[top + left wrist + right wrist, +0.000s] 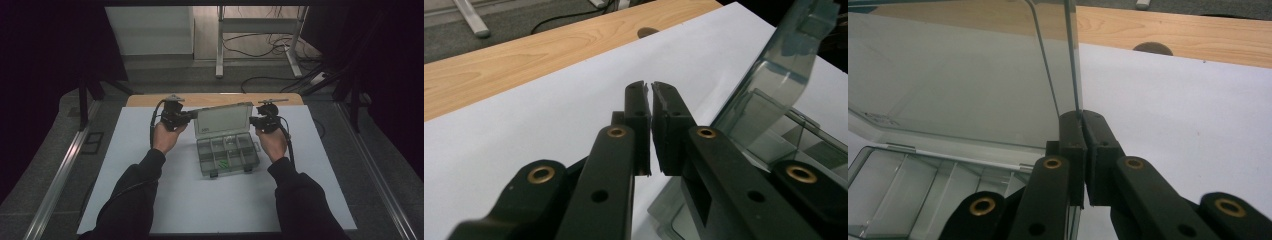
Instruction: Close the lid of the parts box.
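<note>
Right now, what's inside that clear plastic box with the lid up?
The compartment box holds small green pieces in one front compartment and something pale farther back; other compartments look empty. What they are is too small to tell.

A light wooden table [150, 99] carries a white sheet [200, 200] that covers nearly all of it, leaving a bare strip of wood along the far edge. On the sheet, toward the far middle, sits a clear compartment box [228, 156] with its lid standing open.
</note>
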Tool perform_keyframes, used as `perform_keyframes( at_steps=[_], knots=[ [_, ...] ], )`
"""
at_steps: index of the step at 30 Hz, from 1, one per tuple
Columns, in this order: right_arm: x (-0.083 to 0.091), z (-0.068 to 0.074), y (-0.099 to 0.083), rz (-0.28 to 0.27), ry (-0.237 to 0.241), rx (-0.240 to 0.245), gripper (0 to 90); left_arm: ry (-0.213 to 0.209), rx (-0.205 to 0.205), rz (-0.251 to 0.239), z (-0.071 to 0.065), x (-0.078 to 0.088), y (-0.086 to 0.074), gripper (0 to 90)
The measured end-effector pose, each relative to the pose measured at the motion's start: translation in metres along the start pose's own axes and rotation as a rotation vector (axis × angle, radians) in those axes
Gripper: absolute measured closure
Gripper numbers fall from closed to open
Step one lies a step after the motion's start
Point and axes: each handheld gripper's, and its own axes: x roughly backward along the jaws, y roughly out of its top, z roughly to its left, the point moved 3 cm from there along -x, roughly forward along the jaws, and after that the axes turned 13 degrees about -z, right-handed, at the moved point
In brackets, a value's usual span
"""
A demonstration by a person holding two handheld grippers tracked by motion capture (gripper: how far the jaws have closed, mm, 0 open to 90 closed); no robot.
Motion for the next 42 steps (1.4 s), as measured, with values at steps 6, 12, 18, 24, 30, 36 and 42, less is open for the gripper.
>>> perform_keyframes(
  at_steps=[6, 12, 18, 24, 30, 36, 42],
  knots=[
    [0.004, 0.000, -0.002, 0.006, 0.009, 0.003, 87.7, -0.007, -0.017, 0.002, -0.006, 0.007, 0.002, 86.0],
    [0.008, 0.000, -0.004, 0.010, 0.016, 0.012, 87.7, -0.017, -0.023, -0.004, -0.013, 0.013, 0.003, 86.0],
    [0.012, 0.001, -0.006, 0.016, 0.025, 0.011, 87.6, -0.029, -0.020, -0.013, -0.019, 0.017, 0.000, 85.9],
    [0.015, 0.001, -0.008, 0.019, 0.033, 0.013, 87.5, -0.042, -0.014, -0.018, -0.024, 0.021, -0.004, 85.4],
    [0.018, 0.001, -0.010, 0.026, 0.041, 0.020, 87.3, -0.052, -0.015, -0.017, -0.029, 0.024, -0.006, 84.7],
    [0.022, 0.001, -0.012, 0.038, 0.059, 0.027, 86.3, -0.061, -0.020, -0.005, -0.034, 0.026, -0.010, 84.1],
    [0.026, 0.001, -0.015, 0.045, 0.070, 0.040, 85.7, -0.066, -0.034, 0.011, -0.038, 0.029, -0.012, 83.5]
  ],
)
